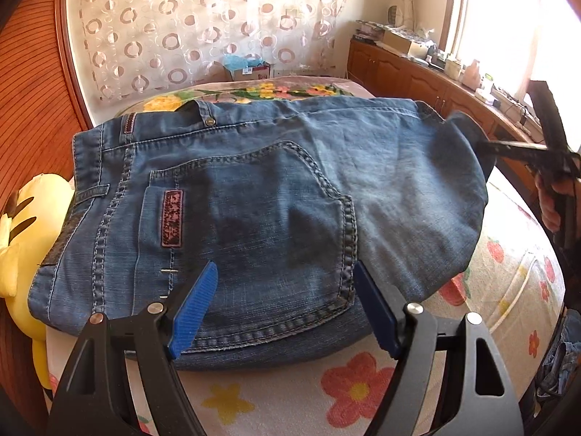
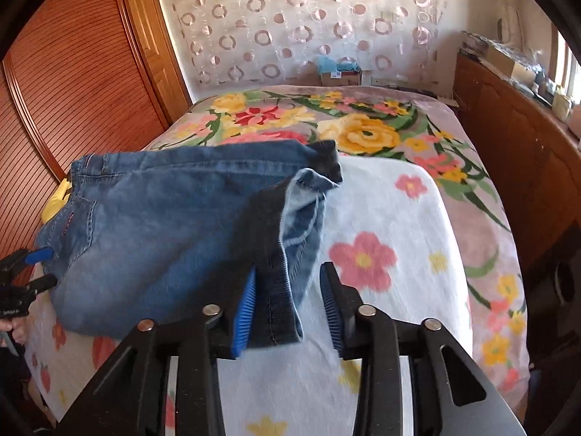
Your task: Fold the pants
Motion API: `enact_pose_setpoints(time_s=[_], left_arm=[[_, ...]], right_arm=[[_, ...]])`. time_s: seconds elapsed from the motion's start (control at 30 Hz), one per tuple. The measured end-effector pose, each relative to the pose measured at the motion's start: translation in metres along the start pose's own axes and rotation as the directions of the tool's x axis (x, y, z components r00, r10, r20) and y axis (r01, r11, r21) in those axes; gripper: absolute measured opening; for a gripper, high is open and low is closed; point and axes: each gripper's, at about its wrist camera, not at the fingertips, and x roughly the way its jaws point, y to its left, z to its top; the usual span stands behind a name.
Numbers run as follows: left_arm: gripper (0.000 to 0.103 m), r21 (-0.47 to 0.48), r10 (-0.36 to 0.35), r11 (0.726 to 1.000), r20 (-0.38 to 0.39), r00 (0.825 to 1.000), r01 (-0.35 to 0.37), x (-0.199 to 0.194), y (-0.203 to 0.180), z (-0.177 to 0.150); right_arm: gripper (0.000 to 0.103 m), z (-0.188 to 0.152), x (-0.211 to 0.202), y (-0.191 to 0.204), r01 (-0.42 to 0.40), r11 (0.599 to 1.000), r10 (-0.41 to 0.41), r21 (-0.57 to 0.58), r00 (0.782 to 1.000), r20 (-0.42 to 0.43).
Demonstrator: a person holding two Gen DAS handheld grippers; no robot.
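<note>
The bed (image 2: 417, 225) fills the centre of both views; its cover is white with pink and yellow flowers, and a grey floral blanket (image 2: 363, 127) lies at the far end. A sheer curtain (image 2: 308, 18) with ring patterns covers the back wall, upper centre. A cardboard box (image 2: 339, 72) stands against it. Slatted wooden panelling (image 2: 72, 83) occupies the upper left. A low wooden cabinet (image 1: 406, 72) runs along the right side, its top crowded with small items. A window (image 1: 508, 18) at upper right admits strong daylight.
</note>
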Motion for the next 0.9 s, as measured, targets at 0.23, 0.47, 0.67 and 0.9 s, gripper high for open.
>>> enact_pose_setpoints(time_s=[0.23, 0.47, 0.67, 0.9], left_arm=[[0.078, 0.012, -0.005, 1.0, 0.001, 1.0, 0.005, 0.001, -0.008, 0.001], [0.078, 0.015, -0.002, 1.0, -0.005, 1.0, 0.002, 0.0, -0.008, 0.0], [0.078, 0.009, 0.01, 1.0, -0.009, 1.0, -0.01, -0.001, -0.002, -0.002], [0.078, -0.001, 0.02, 1.0, 0.007, 1.0, -0.02, -0.009, 0.006, -0.001]], right_arm=[[0.049, -0.02, -0.022, 0.003, -0.035, 0.997, 0.034, -0.071, 0.999, -0.013], [0.049, -0.011, 0.006, -0.009, -0.05, 0.999, 0.049, -0.017, 0.997, -0.052], [0.039, -0.002, 0.016, -0.002, -0.111, 0.993, 0.11, -0.026, 0.992, -0.057], [0.014, 0.032, -0.01, 0.018, -0.173, 0.98, 0.174, -0.097, 0.985, 0.001]])
